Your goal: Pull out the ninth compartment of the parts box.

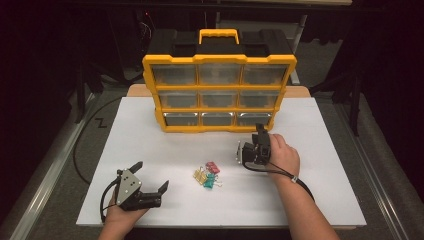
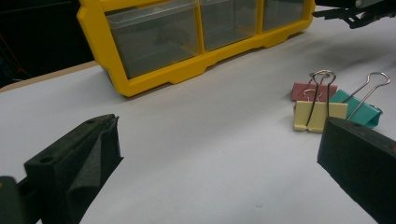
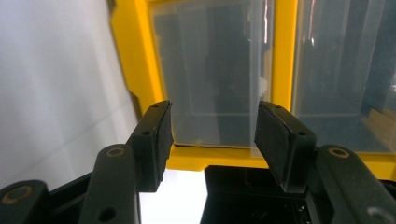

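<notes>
In front of the yellow drawer cabinet (image 1: 219,85), just short of its bottom-right drawer (image 1: 254,119), the right gripper (image 1: 260,131) points at the clear drawer front; its jaws stand partly apart, with nothing between them. The right gripper view shows that drawer (image 3: 215,84) close ahead, framed by the two black pads (image 3: 156,140). Well in front of the cabinet lie three binder clips on the white table (image 1: 320,200): a pink one (image 1: 213,167), a yellow one (image 1: 200,175) and a teal one (image 1: 210,181), bunched together. Further out from the cabinet, near the table's front edge, the left gripper (image 1: 151,176) rests, jaws wide apart and empty, turned toward the clips.
</notes>
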Motion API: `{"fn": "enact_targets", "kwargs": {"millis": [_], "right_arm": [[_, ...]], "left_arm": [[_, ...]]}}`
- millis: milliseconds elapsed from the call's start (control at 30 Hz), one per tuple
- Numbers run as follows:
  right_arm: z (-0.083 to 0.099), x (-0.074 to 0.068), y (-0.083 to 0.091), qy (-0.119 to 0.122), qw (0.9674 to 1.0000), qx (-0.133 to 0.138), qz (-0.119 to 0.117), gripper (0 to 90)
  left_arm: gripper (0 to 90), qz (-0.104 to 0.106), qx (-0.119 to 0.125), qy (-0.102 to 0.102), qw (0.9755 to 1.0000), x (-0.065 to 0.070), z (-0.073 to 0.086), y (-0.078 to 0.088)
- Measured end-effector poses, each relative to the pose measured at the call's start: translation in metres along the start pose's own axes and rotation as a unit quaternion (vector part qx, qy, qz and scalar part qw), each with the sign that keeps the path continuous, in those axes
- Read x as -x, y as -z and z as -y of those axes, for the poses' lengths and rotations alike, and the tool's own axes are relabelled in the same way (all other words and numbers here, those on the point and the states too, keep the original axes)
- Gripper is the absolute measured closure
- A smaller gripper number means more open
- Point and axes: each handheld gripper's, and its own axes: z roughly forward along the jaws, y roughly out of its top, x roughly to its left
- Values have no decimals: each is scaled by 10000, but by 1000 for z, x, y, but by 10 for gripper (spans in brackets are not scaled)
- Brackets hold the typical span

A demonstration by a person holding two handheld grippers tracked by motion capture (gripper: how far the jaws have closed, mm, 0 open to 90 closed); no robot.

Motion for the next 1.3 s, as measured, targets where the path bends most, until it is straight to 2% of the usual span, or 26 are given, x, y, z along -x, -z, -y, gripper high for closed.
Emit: {"fn": "enact_targets", "kwargs": {"millis": [100,167,233,300,433,533,667,700,733,800,900,1000,1067,1100,1167,1233,1300], "right_arm": [[1,6,-4,-2,10000,-70,-10,491],[1,8,-8,-85,10000,-41,15,503],[0,14,-10,-12,10000,-59,41,515],[0,17,-12,-37,9999,-75,72,524],[-3,23,-16,39,9998,8,207,548],[-5,26,-19,74,9998,2,208,561],[-8,27,-21,94,9996,22,278,580],[-9,27,-20,97,9998,-51,175,592],[-9,26,-20,102,9997,12,239,595],[-12,26,-20,196,9996,20,214,612],[-14,27,-22,215,9996,-22,189,619],[-14,28,-24,213,9995,50,228,659],[-14,27,-25,218,9996,38,180,672],[-15,27,-24,236,9997,-56,90,672],[-14,27,-26,261,9995,18,185,682],[-14,27,-27,273,9995,-75,102,683],[-15,26,-28,303,9994,-38,156,683]], "left_arm": [[3,4,5,0,10000,0,0,0],[3,3,3,-5,10000,0,0,0],[3,6,4,-1,10000,0,0,0],[3,3,5,-5,10000,0,0,0],[3,11,6,-7,10000,0,0,0],[3,15,9,0,10000,-1,0,0],[3,26,22,-5,10000,-1,0,1],[3,25,23,-11,10000,-1,0,1],[3,27,23,-11,10000,0,0,0],[3,38,15,-11,10000,0,0,0],[3,60,20,-15,10000,0,0,0],[3,68,21,-18,10000,0,0,0],[3,78,17,-22,10000,0,0,-1],[3,82,15,-23,10000,0,0,-1],[3,85,11,-24,10000,0,0,-1],[3,82,16,-15,10000,0,0,-1],[3,78,19,-11,10000,-1,0,0]]}}
